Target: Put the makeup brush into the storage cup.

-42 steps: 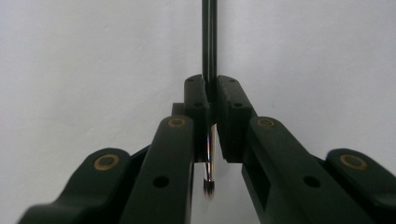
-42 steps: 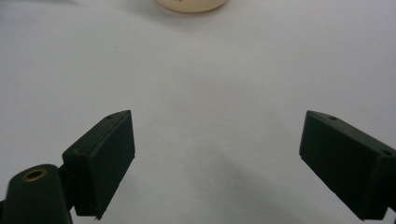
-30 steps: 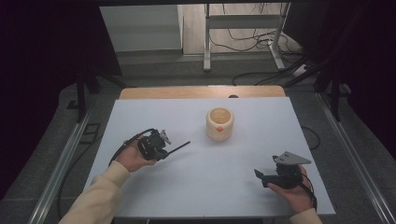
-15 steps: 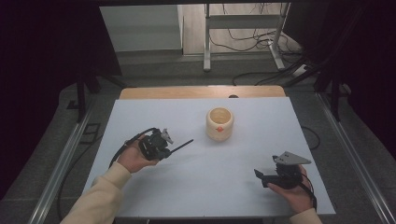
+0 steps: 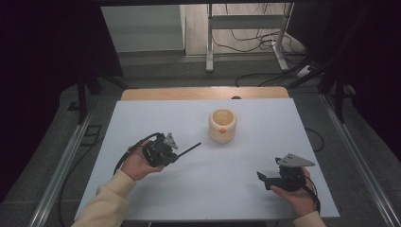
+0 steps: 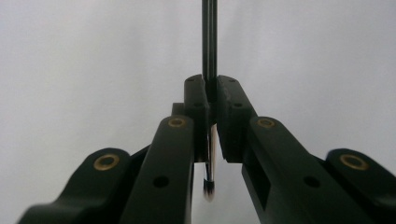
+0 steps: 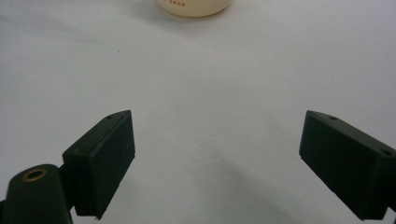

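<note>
The table [image 5: 246,184] has a flat white top. A strip of light wood shows along its far edge. One small cream cup [image 5: 222,125] stands upright on the white top, a bit past the middle. It is round and open at the top, with a little orange dot on its near side. It stands alone.

Left hand-held gripper [image 5: 166,151]: jaws clamped on a thin black brush [image 6: 209,56], handle pointing forward. Left hand [image 5: 135,163] low over the surface, cream sleeve [image 5: 106,203] showing. Right hand-held gripper [image 7: 217,161]: jaws wide apart, held in right hand [image 5: 295,194].
</note>
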A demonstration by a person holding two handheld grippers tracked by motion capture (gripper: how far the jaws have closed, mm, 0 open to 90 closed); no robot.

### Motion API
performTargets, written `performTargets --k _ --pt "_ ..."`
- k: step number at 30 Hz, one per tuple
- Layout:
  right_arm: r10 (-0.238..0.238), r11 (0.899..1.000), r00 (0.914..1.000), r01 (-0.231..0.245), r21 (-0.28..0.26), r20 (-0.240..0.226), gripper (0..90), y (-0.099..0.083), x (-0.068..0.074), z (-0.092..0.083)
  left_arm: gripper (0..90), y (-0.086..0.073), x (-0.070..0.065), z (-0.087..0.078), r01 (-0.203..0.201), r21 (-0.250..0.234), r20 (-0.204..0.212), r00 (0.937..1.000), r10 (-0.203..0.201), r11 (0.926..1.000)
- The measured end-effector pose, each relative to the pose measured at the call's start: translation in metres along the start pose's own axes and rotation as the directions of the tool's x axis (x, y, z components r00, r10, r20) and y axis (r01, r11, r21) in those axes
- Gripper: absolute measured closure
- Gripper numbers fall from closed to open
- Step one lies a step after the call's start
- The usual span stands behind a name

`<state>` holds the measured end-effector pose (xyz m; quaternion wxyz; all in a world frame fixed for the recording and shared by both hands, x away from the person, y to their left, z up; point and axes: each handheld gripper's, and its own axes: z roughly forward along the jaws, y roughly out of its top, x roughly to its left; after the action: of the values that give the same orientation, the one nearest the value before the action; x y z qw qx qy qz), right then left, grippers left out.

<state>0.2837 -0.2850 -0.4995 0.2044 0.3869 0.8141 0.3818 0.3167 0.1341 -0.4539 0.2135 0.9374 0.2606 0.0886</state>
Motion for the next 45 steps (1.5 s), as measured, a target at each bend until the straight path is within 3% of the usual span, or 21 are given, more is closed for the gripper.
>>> performTargets --k 18,32,45 --pt "-0.001 1.0 1.0 0.001 0.003 0.004 10.6 0.0 0.0 0.0 83.9 0.005 -0.011 0.001 0.006 -0.01 0.001 1.0 -0.006 0.9999" --pt "-0.001 1.0 1.0 0.001 0.001 0.006 10.7 0.0 -0.001 0.0 83.9 0.009 -0.023 0.003 0.024 -0.06 0.01 0.9997 -0.024 0.9979" --pt "-0.002 1.0 1.0 0.002 0.001 0.007 10.7 0.0 0.0 0.0 83.9 0.015 -0.035 0.004 0.006 -0.08 0.01 0.9999 -0.005 0.9967"
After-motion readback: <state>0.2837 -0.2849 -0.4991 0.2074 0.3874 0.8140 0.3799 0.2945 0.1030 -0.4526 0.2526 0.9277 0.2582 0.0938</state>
